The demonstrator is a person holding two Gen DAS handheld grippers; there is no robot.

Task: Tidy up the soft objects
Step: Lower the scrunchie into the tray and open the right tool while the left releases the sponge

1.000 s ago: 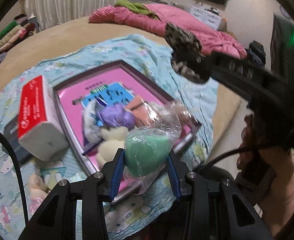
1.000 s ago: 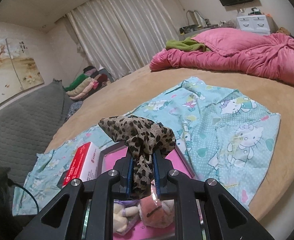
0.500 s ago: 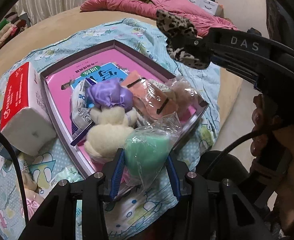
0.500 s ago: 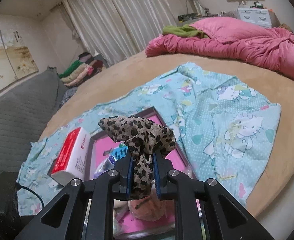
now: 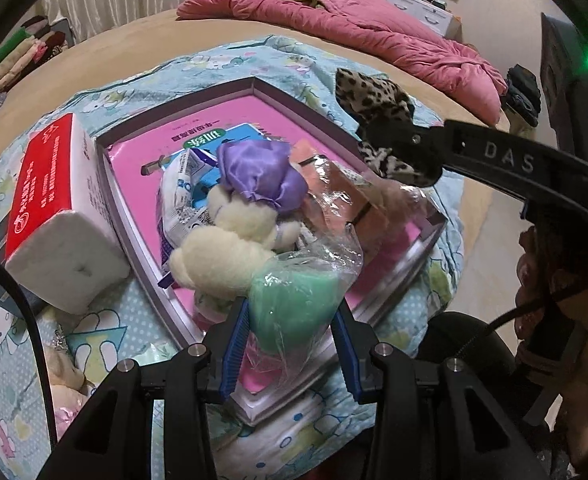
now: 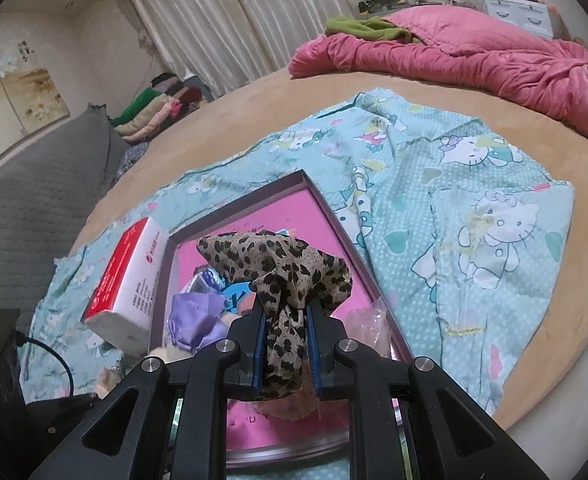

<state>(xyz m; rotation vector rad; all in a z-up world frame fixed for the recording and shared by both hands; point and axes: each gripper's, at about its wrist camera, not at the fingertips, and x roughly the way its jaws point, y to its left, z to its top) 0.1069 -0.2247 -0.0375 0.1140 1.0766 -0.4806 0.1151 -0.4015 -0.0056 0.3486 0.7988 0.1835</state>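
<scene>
Left wrist view: my left gripper [image 5: 290,344] is clamped on a green sponge in clear wrap [image 5: 294,308], held over the near edge of the pink-lined tray [image 5: 142,200]. Tray already holds a purple satin pouch [image 5: 260,176], a cream plush [image 5: 222,252] and a wrapped peach item [image 5: 333,196]; a tissue pack [image 5: 54,216] leans against its outer side. Another small plush [image 5: 66,384] lies outside on the sheet, so sorting looks partly done

Right wrist view: my right gripper [image 6: 284,344] is pinched tight on a leopard-print cloth [image 6: 278,268], bunched and floppy, above the tray interior – not yet dropped
</scene>
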